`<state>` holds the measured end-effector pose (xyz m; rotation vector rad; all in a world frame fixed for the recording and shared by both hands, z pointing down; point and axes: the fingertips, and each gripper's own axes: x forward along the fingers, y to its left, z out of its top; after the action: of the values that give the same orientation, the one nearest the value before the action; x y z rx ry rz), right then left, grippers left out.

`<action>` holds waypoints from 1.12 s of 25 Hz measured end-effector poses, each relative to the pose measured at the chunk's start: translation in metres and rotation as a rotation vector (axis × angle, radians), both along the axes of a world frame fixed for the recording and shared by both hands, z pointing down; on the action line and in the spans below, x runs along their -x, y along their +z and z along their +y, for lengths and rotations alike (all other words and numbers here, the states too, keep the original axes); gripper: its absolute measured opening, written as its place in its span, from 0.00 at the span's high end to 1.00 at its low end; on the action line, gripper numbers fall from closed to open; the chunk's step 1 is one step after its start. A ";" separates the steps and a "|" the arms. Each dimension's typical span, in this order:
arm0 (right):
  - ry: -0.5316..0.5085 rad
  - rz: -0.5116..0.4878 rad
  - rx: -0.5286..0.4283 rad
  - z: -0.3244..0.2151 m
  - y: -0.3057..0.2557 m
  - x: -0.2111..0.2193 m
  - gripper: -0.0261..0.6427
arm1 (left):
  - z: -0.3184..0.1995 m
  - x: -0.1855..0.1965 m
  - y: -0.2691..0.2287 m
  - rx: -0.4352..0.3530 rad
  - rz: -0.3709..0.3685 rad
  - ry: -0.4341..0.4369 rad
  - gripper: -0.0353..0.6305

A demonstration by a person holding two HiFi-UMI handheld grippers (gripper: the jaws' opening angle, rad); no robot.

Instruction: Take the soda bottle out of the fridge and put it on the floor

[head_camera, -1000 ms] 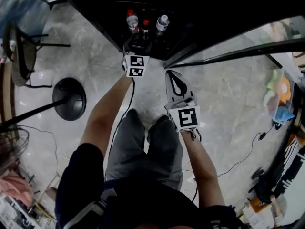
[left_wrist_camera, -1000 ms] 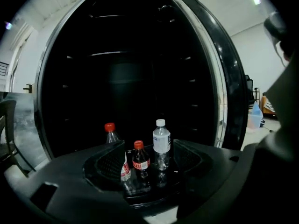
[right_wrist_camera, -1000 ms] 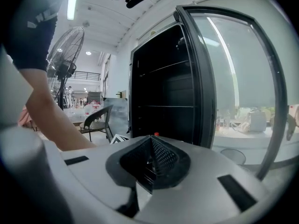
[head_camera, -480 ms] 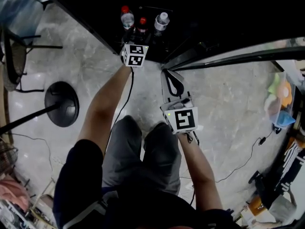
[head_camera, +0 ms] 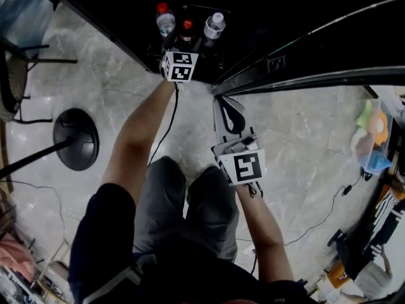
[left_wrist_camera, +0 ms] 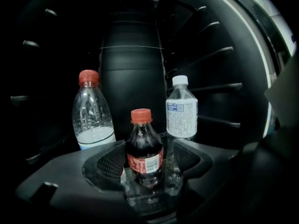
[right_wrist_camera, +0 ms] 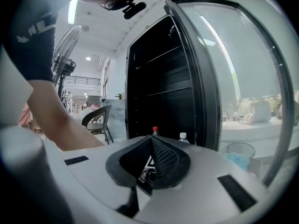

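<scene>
A dark soda bottle (left_wrist_camera: 145,150) with a red cap and red label stands on the dark fridge floor, its base between the spread jaws of my left gripper (left_wrist_camera: 146,171), which is open around it. A clear red-capped bottle (left_wrist_camera: 92,113) stands to its left and a white-capped water bottle (left_wrist_camera: 181,108) behind right. In the head view the soda bottle (head_camera: 186,33) sits just beyond the left gripper (head_camera: 180,52). My right gripper (head_camera: 231,116) hangs over the floor outside the fridge, shut and holding nothing; in its own view the right gripper (right_wrist_camera: 150,141) has its tips together.
The glass fridge door (head_camera: 316,75) stands open to the right. A round black fan base (head_camera: 76,138) and a chair (head_camera: 16,75) are on the marble floor at left. Cables (head_camera: 316,214) and clutter (head_camera: 373,138) lie at right.
My left gripper has moved forward into the fridge until its jaws are around the soda bottle. The right gripper has stayed about where it was.
</scene>
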<state>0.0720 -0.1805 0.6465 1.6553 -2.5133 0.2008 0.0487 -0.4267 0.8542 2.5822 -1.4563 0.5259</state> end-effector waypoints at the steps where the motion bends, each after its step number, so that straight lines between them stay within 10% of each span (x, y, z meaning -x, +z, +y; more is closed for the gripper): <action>1: 0.001 -0.006 -0.004 0.001 0.001 0.000 0.94 | -0.002 0.001 0.001 -0.002 0.009 -0.007 0.45; 28: -0.014 -0.012 0.023 0.002 0.026 -0.009 0.94 | 0.006 0.006 -0.002 -0.042 -0.035 0.013 0.48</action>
<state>0.0812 -0.1781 0.6727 1.6322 -2.5208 0.2371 0.0429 -0.4211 0.8518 2.6299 -1.4778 0.5505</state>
